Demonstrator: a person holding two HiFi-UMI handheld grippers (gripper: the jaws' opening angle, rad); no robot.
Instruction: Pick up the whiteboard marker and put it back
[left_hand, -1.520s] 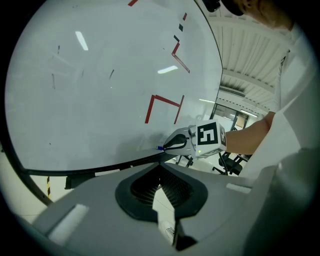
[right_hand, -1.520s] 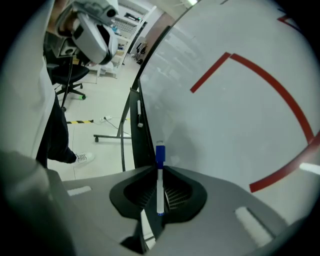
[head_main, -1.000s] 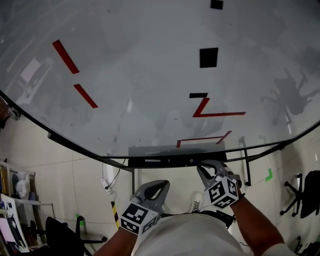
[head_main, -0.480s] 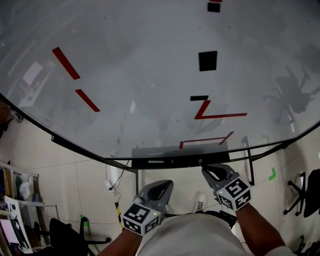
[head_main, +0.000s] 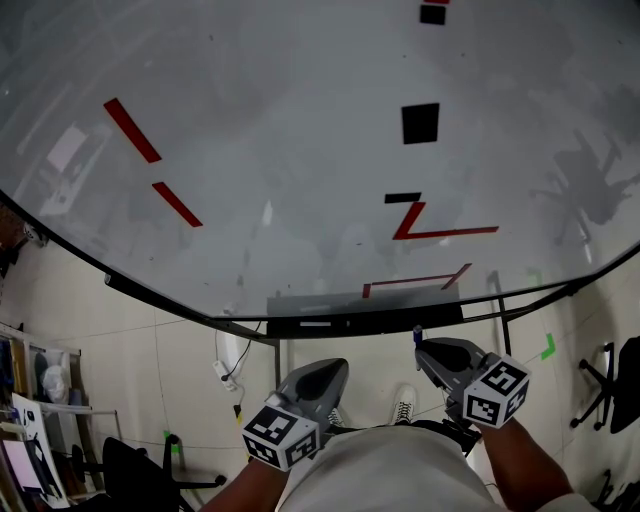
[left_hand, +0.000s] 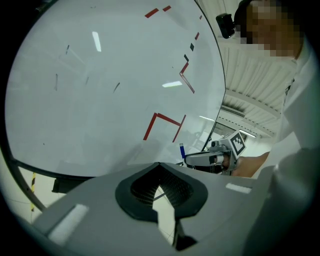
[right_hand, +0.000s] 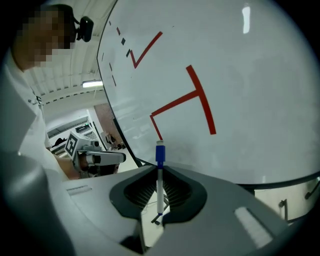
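The whiteboard marker (right_hand: 159, 176), a white barrel with a blue cap, stands upright between my right gripper's (right_hand: 159, 189) jaws, which are shut on it. From the head view, that right gripper (head_main: 428, 348) hangs just below the whiteboard's (head_main: 300, 150) lower edge, with the marker's blue tip (head_main: 417, 331) poking out toward the dark pen ledge (head_main: 340, 322). My left gripper (head_main: 322, 370) is lower and to the left, shut with nothing in it. The left gripper view shows its own jaws (left_hand: 161, 186) closed, and the marker (left_hand: 181, 150) in the right gripper (left_hand: 196, 159) beyond.
Red lines (head_main: 430, 232) and black squares (head_main: 420, 123) mark the board. Below it are a tiled floor, metal frame legs (head_main: 497, 315), a cable (head_main: 228, 360), and office chairs at the left (head_main: 130, 470) and right (head_main: 620, 385).
My right gripper, still shut on the marker, has drawn back from the ledge, moving right and toward me. The left gripper has hardly shifted.
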